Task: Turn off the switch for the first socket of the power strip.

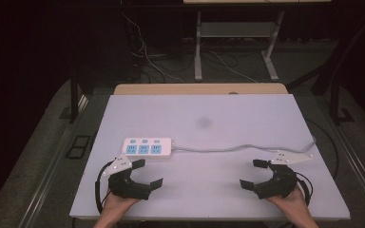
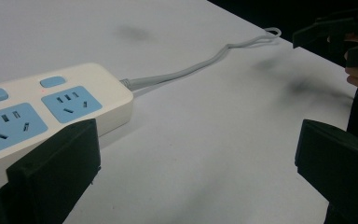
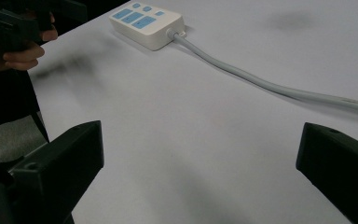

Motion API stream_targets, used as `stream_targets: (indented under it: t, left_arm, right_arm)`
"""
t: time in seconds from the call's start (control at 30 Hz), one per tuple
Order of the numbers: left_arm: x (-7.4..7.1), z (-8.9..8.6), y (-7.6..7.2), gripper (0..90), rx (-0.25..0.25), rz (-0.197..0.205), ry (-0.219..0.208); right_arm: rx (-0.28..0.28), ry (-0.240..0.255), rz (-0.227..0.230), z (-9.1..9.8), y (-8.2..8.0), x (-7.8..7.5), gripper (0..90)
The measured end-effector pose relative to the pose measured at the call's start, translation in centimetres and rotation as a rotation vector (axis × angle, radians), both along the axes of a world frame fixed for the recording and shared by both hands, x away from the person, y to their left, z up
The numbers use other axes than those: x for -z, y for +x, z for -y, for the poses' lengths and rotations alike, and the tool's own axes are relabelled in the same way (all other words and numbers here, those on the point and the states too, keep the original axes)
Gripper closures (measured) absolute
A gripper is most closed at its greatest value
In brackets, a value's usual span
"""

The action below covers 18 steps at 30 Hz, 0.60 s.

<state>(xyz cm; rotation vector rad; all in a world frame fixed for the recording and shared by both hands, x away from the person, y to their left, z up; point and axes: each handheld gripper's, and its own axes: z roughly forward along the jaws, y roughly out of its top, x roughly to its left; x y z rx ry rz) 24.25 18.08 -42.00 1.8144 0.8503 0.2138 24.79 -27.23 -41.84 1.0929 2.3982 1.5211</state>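
Both claws are held wide apart and empty over the pale worktop (image 1: 204, 199); the white power strip (image 1: 148, 147) is found just ahead of the left claw (image 1: 148, 172), apart from it, and well away from the right claw (image 1: 253, 172). Its grey cable (image 1: 228, 149) is laid across the bare worktop ahead of the right claw, nothing standing between. A dark room with table legs (image 1: 198, 47) and loose wires (image 1: 147, 57) is seen beyond.

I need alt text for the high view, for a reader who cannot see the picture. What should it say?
A white power strip with three blue sockets lies on a pale table, its grey cable running to the right edge. Nearer the camera, the left gripper and right gripper sit open and empty, jaws pointing inward.
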Motion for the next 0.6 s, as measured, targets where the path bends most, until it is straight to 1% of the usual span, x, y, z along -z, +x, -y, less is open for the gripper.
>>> stream_targets:
  t: [0.6]
  left_arm:
    - [-0.02,0.33,0.08,0.0,0.015,0.0,0.007]
  right_arm:
    - [-0.011,-0.009,-0.024,0.13,-0.16,0.15,0.5]
